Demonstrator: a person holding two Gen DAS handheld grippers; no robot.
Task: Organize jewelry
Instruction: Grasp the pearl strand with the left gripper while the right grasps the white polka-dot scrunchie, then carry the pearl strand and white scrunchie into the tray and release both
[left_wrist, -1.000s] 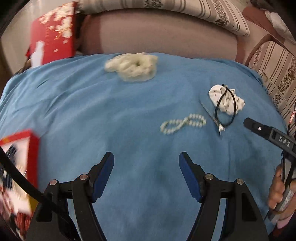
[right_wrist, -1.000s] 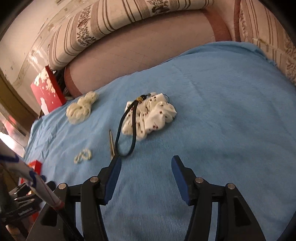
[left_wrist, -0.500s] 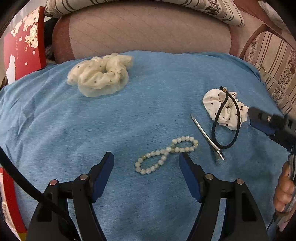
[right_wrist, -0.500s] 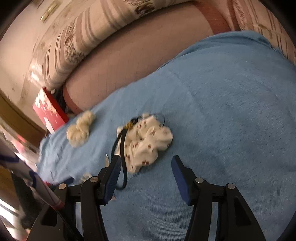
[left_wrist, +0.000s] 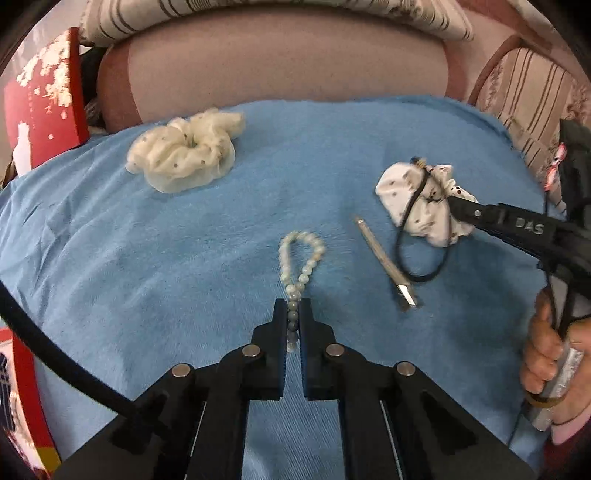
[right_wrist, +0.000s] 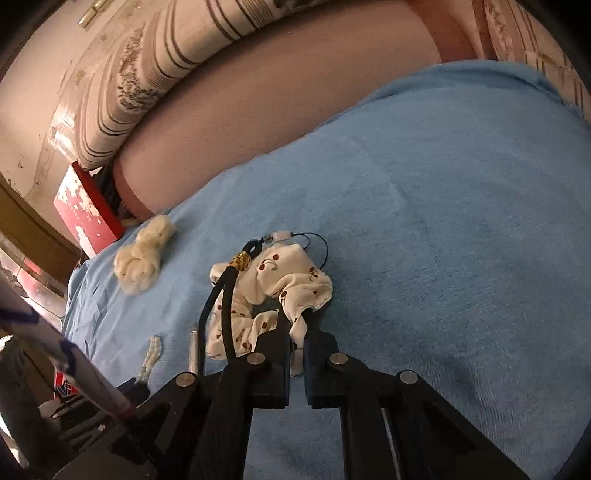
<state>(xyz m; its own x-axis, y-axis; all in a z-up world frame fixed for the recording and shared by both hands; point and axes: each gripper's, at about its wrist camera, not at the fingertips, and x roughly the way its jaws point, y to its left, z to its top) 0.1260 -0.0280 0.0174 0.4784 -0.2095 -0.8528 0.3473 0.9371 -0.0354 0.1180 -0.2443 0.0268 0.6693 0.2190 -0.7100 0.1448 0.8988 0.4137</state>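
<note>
My left gripper (left_wrist: 293, 308) is shut on the near end of a pale green bead bracelet (left_wrist: 301, 258) that lies on the blue cloth (left_wrist: 147, 277). My right gripper (right_wrist: 296, 317) is shut on the near edge of a white cherry-print scrunchie (right_wrist: 273, 280), which also shows in the left wrist view (left_wrist: 417, 199). A black hair tie (right_wrist: 221, 295) lies over the scrunchie. A metal hair clip (left_wrist: 386, 264) lies between bracelet and scrunchie. A cream scrunchie (left_wrist: 184, 155) lies at the far left.
A red box with white blossoms (left_wrist: 40, 107) stands at the far left edge, and another red box (left_wrist: 22, 398) sits at the near left. A pink sofa back (left_wrist: 277, 66) and striped cushions (left_wrist: 532, 107) border the cloth.
Both grippers moved forward and closed: the left onto the bead bracelet, the right onto the cherry-print scrunchie. The bracelet now lies lengthwise along the left gripper's axis.
</note>
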